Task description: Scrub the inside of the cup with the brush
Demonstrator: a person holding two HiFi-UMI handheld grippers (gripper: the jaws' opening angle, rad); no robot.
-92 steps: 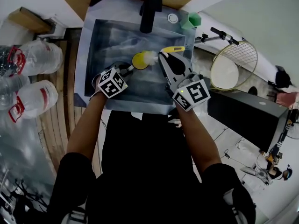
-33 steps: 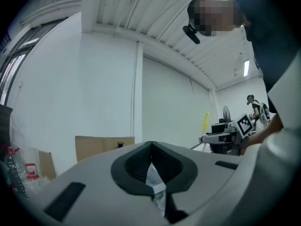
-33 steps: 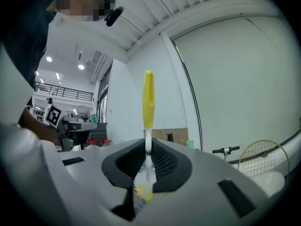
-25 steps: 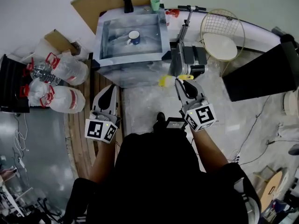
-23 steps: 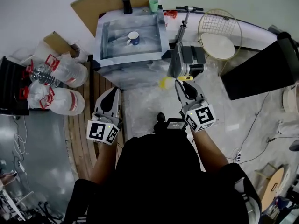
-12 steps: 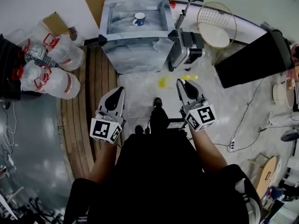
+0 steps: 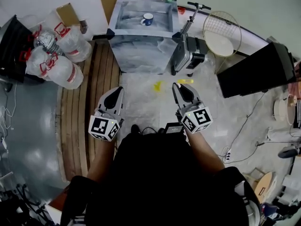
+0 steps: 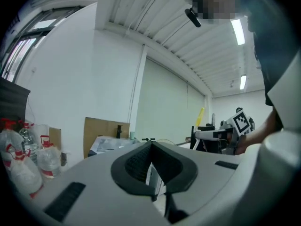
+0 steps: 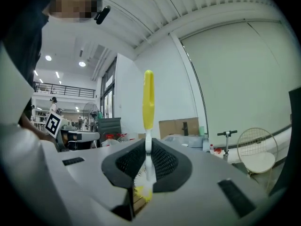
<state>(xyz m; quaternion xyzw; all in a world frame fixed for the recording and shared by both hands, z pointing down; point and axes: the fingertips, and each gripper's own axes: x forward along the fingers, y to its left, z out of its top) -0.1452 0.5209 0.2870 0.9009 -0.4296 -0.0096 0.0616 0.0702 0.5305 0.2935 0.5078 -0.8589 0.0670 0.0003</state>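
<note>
A blue cup with a white inside (image 7: 147, 19) stands in the grey sink (image 7: 123, 14) at the top of the head view, far from both grippers. My right gripper (image 7: 178, 85) is shut on the brush. Its yellow handle (image 7: 185, 81) pokes out to the right and its bristle head (image 7: 158, 85) to the left. In the right gripper view the yellow handle (image 9: 148, 100) rises from between the pads of my right gripper (image 9: 148, 161). My left gripper (image 7: 117, 90) hangs shut and empty over the floor. In its own view the left gripper (image 8: 151, 163) has its jaws together with nothing between them.
Large water bottles (image 7: 59, 55) lie at the upper left beside a wooden slatted floor strip (image 7: 89, 93). A scooter (image 7: 188, 48), a round wire chair (image 7: 222, 32) and a black cabinet (image 7: 256, 69) stand to the right of the sink. Cables run across the floor.
The view has pulled back from the sink, which is now far off. The cup, earlier held at the brush, stays in the sink. The left gripper is empty; the right keeps the brush.
</note>
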